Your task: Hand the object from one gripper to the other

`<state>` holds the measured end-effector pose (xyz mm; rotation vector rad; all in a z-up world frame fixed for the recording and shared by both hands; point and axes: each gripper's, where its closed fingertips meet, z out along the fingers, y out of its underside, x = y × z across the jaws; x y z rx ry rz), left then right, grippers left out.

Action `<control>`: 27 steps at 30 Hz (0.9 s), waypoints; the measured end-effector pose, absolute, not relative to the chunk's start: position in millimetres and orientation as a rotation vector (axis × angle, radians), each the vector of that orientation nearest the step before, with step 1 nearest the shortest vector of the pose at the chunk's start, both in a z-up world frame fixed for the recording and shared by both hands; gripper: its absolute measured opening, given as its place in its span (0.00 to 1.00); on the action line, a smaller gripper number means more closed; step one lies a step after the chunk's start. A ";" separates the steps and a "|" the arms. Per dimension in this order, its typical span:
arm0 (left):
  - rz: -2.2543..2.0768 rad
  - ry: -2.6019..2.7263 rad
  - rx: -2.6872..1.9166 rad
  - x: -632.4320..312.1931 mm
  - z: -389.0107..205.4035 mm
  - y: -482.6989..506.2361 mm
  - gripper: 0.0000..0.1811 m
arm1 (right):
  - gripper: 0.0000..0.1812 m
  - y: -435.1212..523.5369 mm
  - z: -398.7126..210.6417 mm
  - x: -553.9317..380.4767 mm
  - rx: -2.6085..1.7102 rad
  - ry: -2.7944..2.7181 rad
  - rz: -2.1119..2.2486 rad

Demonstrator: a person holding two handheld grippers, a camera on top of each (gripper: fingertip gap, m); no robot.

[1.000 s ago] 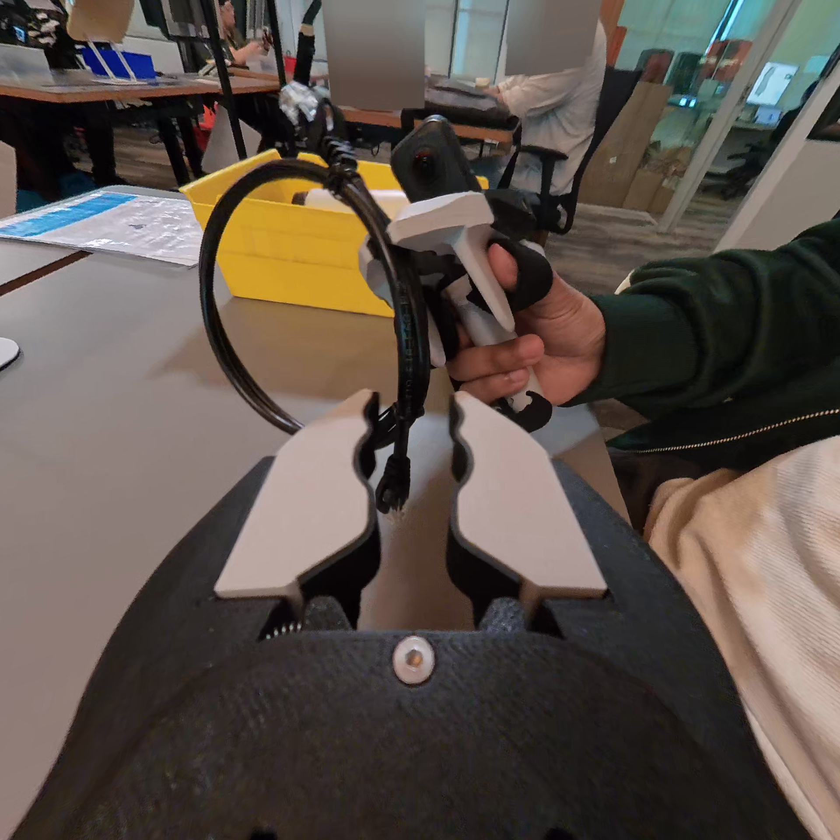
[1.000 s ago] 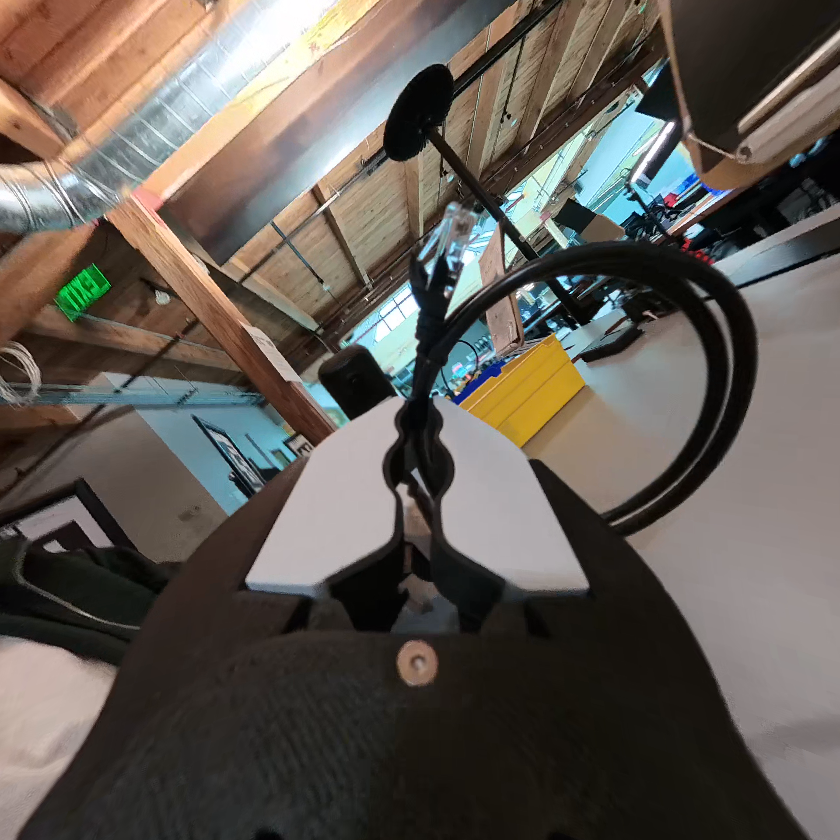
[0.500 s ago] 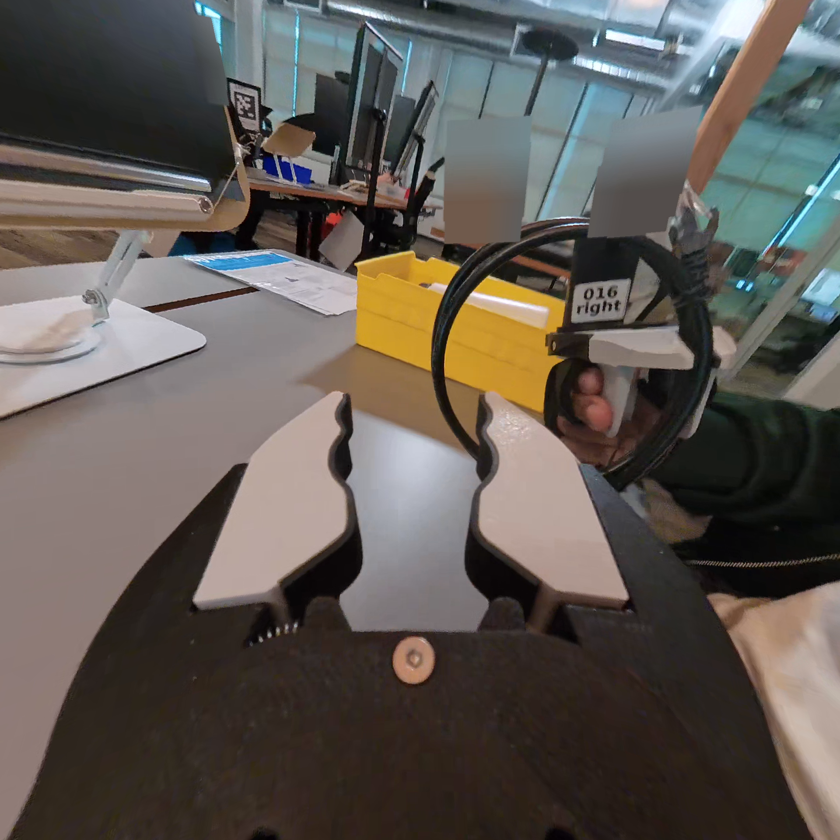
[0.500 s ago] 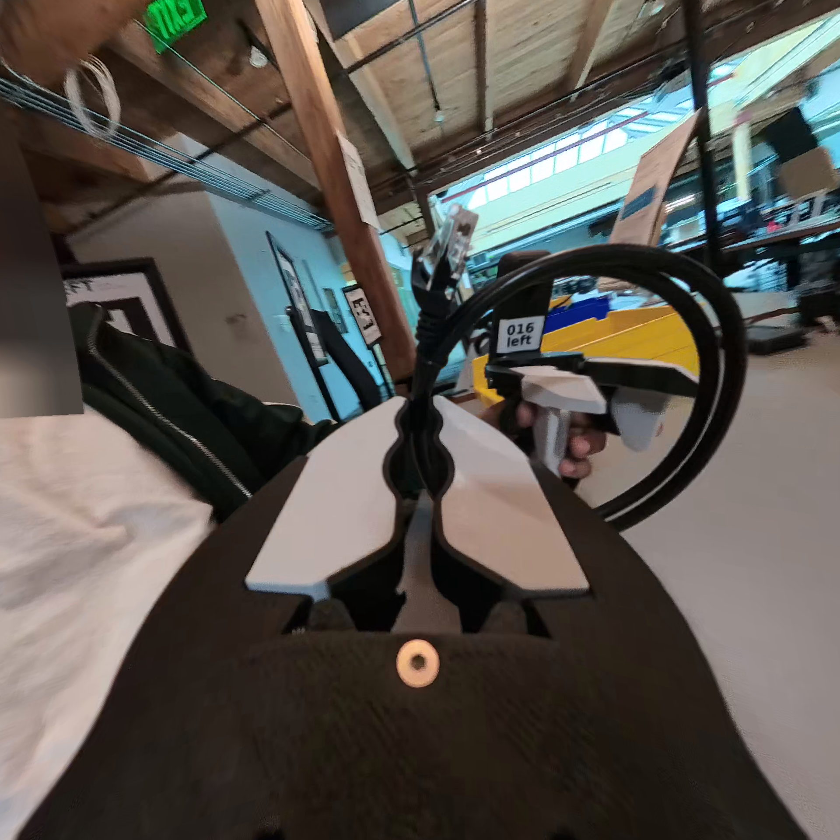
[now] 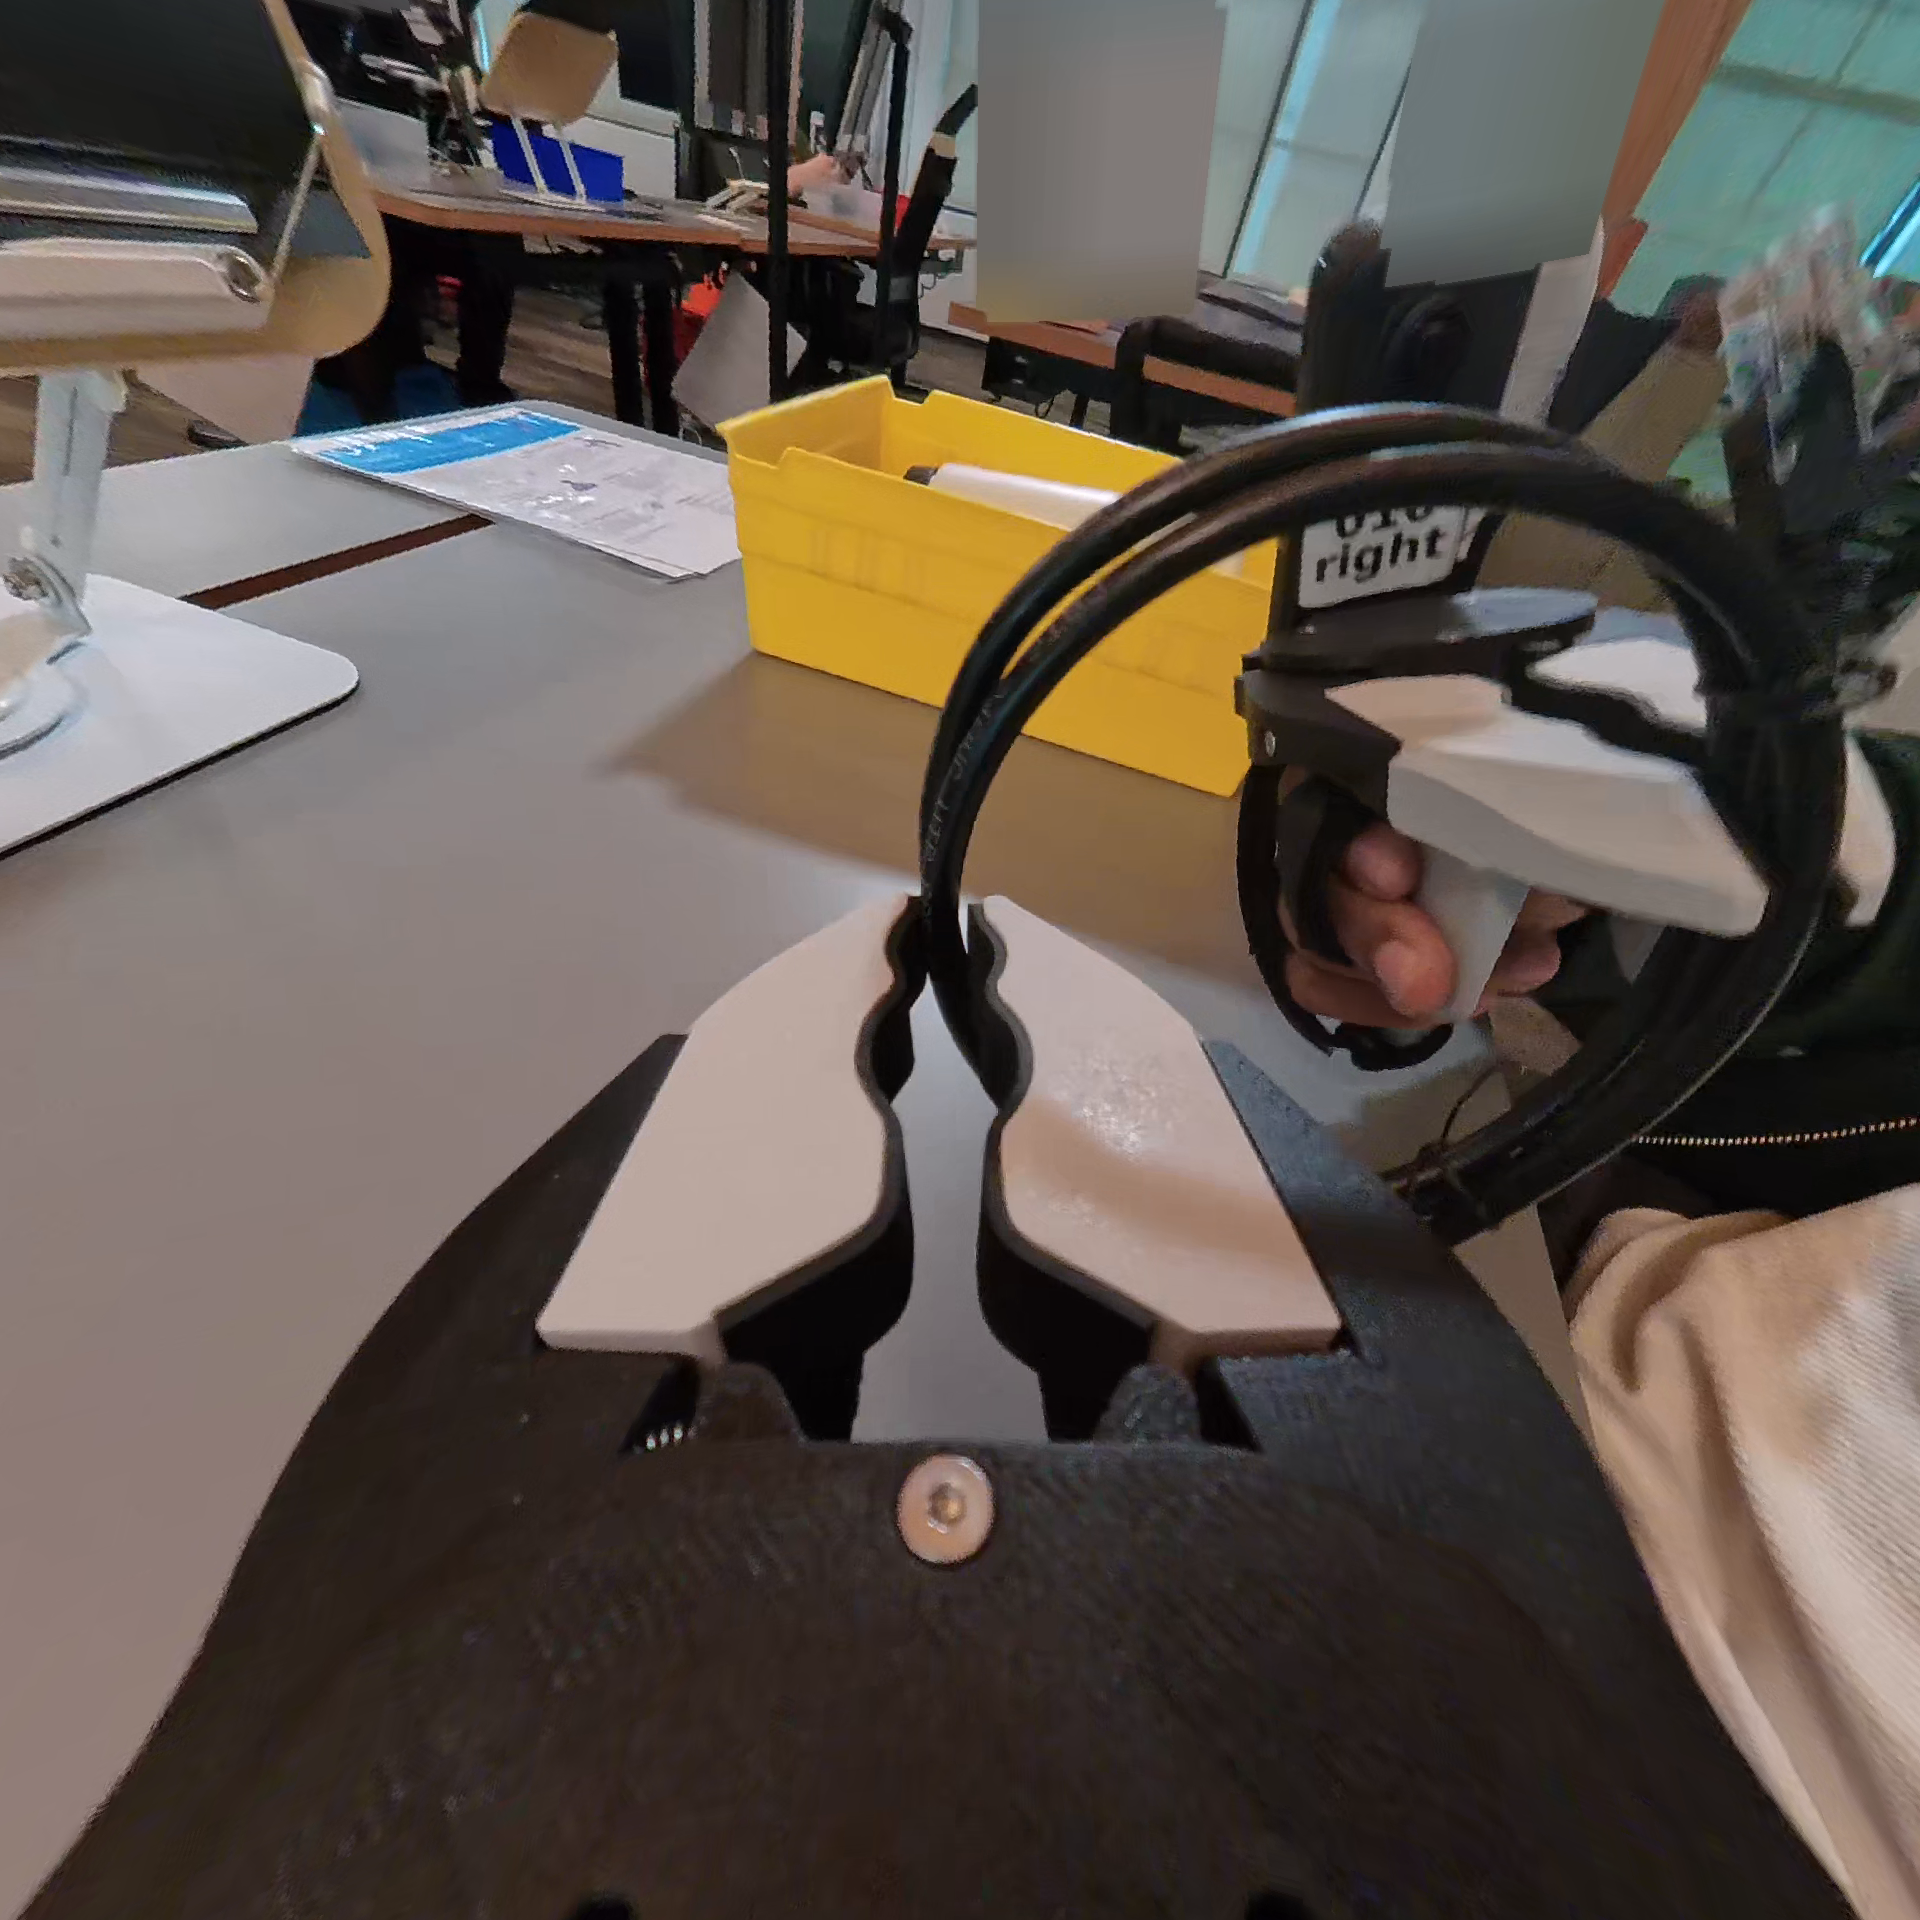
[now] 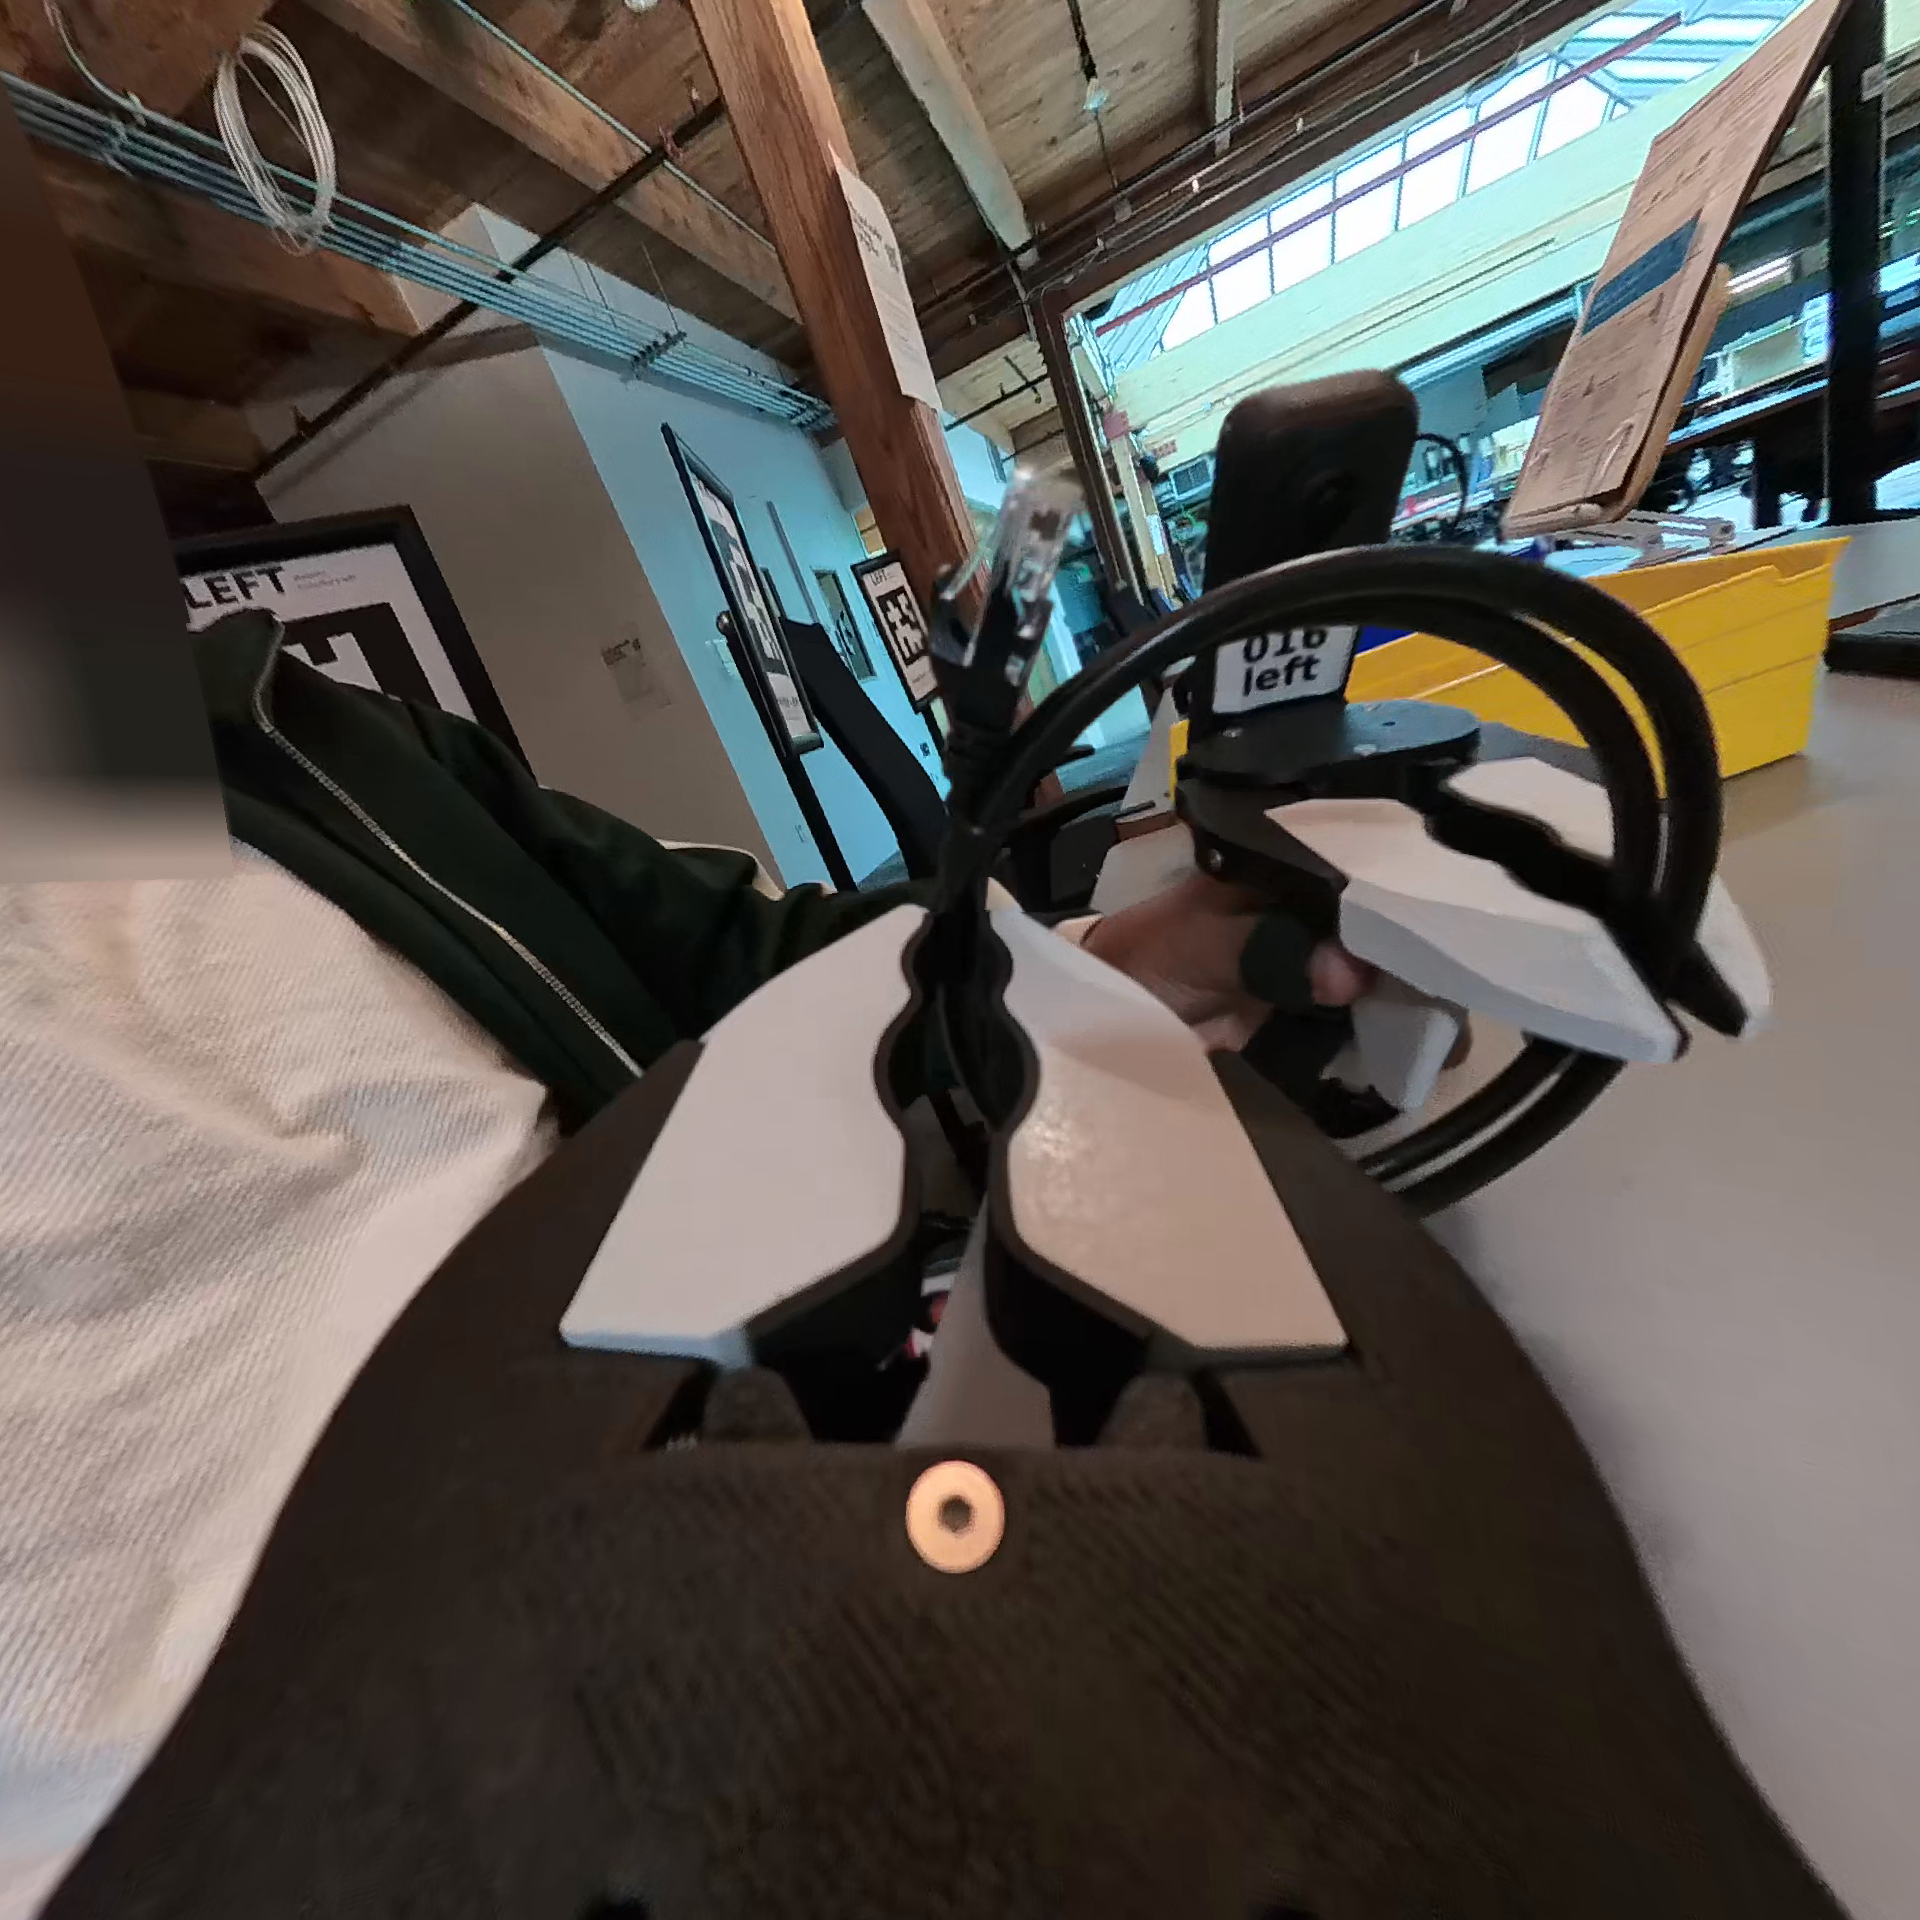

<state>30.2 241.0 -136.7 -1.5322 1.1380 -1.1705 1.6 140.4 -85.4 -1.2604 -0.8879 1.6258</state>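
The coiled black cable [image 5: 1382, 665] hung as an upright loop between both tools: the right gripper [image 6: 961, 997] was clamped on the bundled end w/ the clear plug [image 6: 1023, 561] sticking up, and the left gripper [image 5: 940, 966] had its tips nearly closed round the opposite side of the loop (full pinch or not, can't tell). Loop plane ran roughly across the left fingers, so the release looked like the right's job. Yellow bin [image 5: 935, 582] sat behind on the grey table [image 5: 416, 935], well apart, nothing blocking.

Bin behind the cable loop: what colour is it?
Bright yellow. The bin shows best in the left wrist view, behind the black cable loop.
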 end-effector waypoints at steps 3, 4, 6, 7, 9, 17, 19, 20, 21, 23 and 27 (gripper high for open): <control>-1.230 1.071 -1.522 24.4 -125.1 245.3 0.03 | 0.05 139.5 -91.0 -3.8 -1.264 -0.923 1.569; -1.226 1.061 -1.518 21.8 -123.6 247.4 0.03 | 0.12 140.7 -90.5 -5.0 -1.257 -0.915 1.559; -1.194 1.053 -1.510 16.4 -121.2 252.2 0.03 | 0.29 146.6 -86.9 -5.6 -1.234 -0.855 1.545; -1.184 1.045 -1.500 13.5 -117.8 254.4 0.03 | 0.36 150.3 -86.3 -5.1 -1.236 -0.823 1.540; -1.161 1.028 -1.470 7.0 -108.4 258.0 0.03 | 0.43 157.3 -87.3 -3.4 -1.257 -0.782 1.518; -1.173 1.020 -1.416 -1.1 -100.8 259.8 0.03 | 0.42 189.3 -73.0 32.6 -1.217 -0.557 1.354; -1.220 1.012 -1.414 1.6 -101.1 257.1 0.03 | 0.42 191.2 -69.4 38.8 -1.198 -0.528 1.359; -1.247 1.011 -1.412 3.2 -100.8 255.0 0.03 | 0.42 191.9 -68.5 40.6 -1.192 -0.516 1.364; -1.289 1.015 -1.407 5.3 -99.9 251.5 0.04 | 0.42 193.1 -67.8 42.1 -1.188 -0.504 1.362; -1.474 1.038 -1.400 11.7 -98.3 237.2 0.03 | 0.41 195.0 -67.4 44.1 -1.186 -0.498 1.332; -1.718 1.046 -1.429 23.1 -102.6 218.1 0.03 | 0.36 200.0 -69.2 49.3 -1.189 -0.539 1.137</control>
